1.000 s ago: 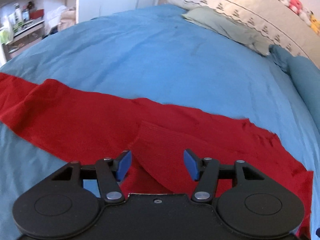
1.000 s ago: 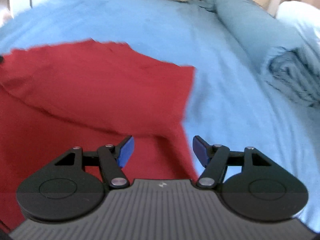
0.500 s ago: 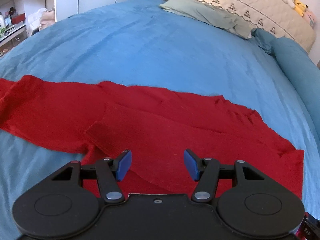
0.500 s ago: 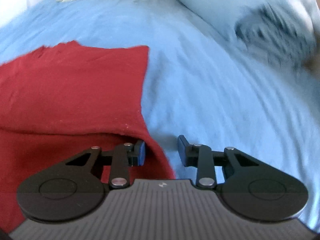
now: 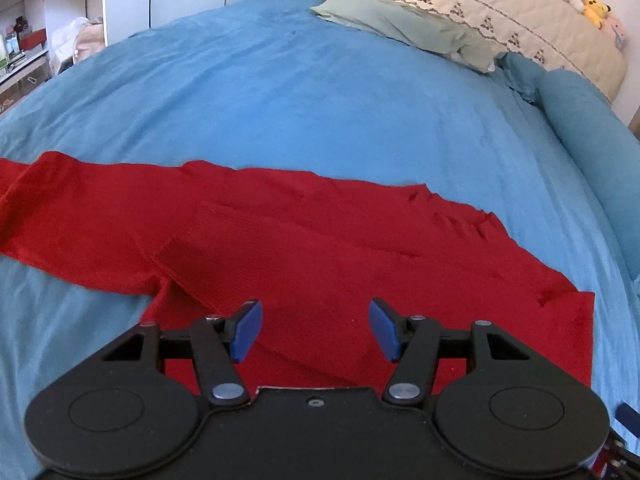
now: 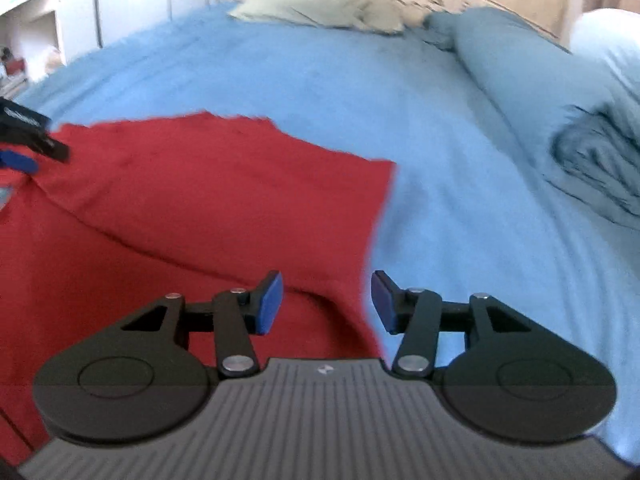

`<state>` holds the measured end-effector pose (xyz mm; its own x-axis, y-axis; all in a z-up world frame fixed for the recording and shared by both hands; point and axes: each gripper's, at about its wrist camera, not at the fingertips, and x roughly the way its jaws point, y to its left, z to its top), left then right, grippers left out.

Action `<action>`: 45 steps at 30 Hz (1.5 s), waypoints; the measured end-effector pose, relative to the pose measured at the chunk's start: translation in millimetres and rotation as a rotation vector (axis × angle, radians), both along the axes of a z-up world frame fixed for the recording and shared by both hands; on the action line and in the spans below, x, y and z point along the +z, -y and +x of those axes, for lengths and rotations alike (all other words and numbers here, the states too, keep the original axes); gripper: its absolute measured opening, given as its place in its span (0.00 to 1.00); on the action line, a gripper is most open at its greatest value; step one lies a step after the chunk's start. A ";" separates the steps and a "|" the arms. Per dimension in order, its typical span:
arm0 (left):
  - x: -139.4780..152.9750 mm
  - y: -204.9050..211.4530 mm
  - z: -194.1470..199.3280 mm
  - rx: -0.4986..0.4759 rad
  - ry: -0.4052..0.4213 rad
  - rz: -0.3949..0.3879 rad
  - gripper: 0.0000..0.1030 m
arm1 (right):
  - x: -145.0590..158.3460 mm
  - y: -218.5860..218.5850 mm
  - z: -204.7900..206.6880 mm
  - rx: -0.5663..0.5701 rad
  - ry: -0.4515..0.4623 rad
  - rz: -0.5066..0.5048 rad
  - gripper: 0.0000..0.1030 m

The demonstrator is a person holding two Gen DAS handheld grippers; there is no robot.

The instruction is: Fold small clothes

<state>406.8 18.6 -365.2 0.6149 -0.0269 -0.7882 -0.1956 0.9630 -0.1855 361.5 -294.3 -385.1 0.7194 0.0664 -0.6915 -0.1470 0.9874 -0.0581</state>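
Note:
A red knit garment [image 5: 320,248] lies spread on the blue bedsheet [image 5: 304,100]. One sleeve is folded over its body; the other sleeve [image 5: 60,204] stretches left. My left gripper [image 5: 316,330] is open and empty, hovering over the folded sleeve. In the right wrist view the garment [image 6: 192,208] fills the left half. My right gripper [image 6: 326,302] is open and empty over the garment's right edge, where a fold bulges up. A fingertip of the left gripper [image 6: 18,160] shows at the far left of that view.
A green pillow [image 5: 404,28] and a cream quilted headboard [image 5: 480,12] lie at the far end. A rolled blue duvet [image 6: 540,96] runs along the right side. Shelves [image 5: 24,52] stand beyond the bed's left edge.
The right gripper narrowed at the garment's right edge half a second ago, then opened again and drew back. The left gripper stayed open and shifted slightly over the folded sleeve.

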 end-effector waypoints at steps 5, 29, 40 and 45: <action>-0.1 6.8 -3.2 0.001 0.003 0.004 0.62 | -33.8 -9.0 30.1 -0.015 -0.051 0.077 0.61; -55.9 -57.7 41.8 0.015 0.015 0.006 0.87 | -63.2 29.3 135.8 0.010 -0.020 0.134 0.88; 61.9 -122.9 -33.6 0.122 0.160 -0.076 1.00 | 81.3 -18.4 25.0 0.003 0.133 0.160 1.00; 80.2 -177.4 -51.1 0.196 0.107 0.005 1.00 | 126.0 -78.2 -14.7 0.031 0.112 0.190 1.00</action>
